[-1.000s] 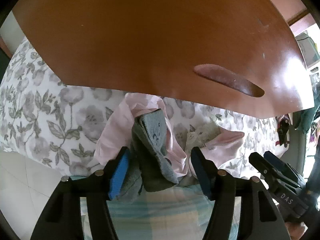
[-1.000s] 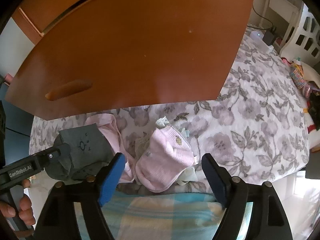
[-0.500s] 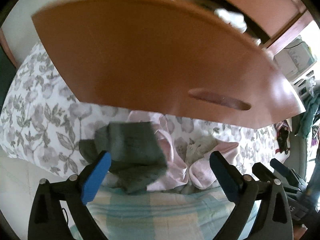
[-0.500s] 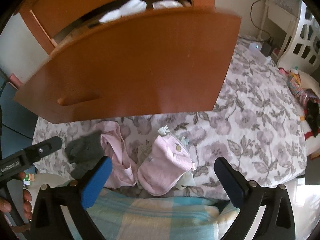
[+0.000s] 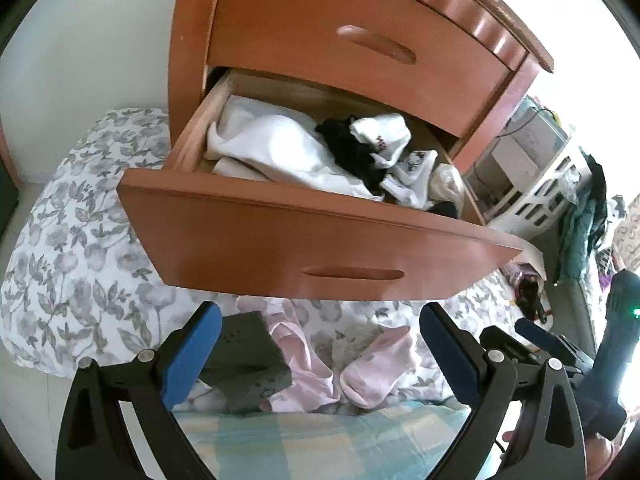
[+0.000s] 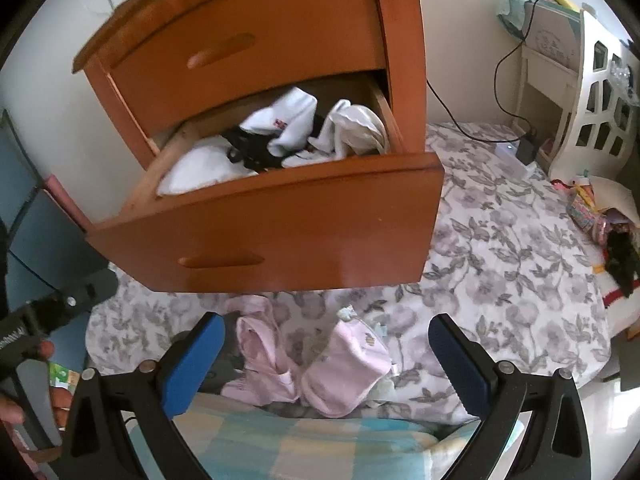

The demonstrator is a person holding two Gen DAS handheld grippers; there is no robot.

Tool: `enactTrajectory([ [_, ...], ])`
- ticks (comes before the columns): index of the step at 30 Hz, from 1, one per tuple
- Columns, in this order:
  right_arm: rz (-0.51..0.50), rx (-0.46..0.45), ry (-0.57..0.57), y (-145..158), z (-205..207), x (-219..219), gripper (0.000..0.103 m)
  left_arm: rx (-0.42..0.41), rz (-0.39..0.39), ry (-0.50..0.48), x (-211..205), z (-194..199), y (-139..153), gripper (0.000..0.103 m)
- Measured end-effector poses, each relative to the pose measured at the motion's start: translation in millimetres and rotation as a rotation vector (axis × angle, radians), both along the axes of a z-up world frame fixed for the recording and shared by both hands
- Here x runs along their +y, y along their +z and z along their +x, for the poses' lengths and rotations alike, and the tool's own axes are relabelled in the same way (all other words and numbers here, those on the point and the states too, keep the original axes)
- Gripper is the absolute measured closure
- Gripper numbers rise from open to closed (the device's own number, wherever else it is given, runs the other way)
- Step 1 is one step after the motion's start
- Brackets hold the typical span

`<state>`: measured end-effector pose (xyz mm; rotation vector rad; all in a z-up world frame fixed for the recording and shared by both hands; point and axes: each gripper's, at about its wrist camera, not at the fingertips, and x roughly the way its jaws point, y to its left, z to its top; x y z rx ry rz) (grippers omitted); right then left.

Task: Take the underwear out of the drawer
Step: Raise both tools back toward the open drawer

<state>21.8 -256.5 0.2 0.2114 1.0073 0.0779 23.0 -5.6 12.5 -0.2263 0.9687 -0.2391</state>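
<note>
We see a floral bedspread (image 6: 500, 264) running left to right, a wooden nightstand at its far end with its lower drawer (image 5: 256, 240) pulled open, white and black garments heaped inside. Near us on the bedspread lie grey underwear (image 5: 244, 360), then pink underwear (image 6: 344, 364). The left gripper (image 5: 320, 352) and right gripper (image 6: 326, 360) hang over them, jaws just opened wide, empty.

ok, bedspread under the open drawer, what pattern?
White bedspread with a grey-lilac flower and leaf print; clearest in the right wrist view.
</note>
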Motion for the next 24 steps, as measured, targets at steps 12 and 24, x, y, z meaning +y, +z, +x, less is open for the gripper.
enactTrajectory([
  [12, -0.005, 0.017, -0.033, 0.4, -9.1, -7.6, 0.000, 0.095, -0.091, -0.100, -5.3, 3.4, 4.3, 0.004],
  [24, -0.035, -0.160, 0.036, 59.5, 13.9, -14.6, 0.000, -0.154, 0.116, -0.074, 14.8, 18.8, 82.4, 0.004],
])
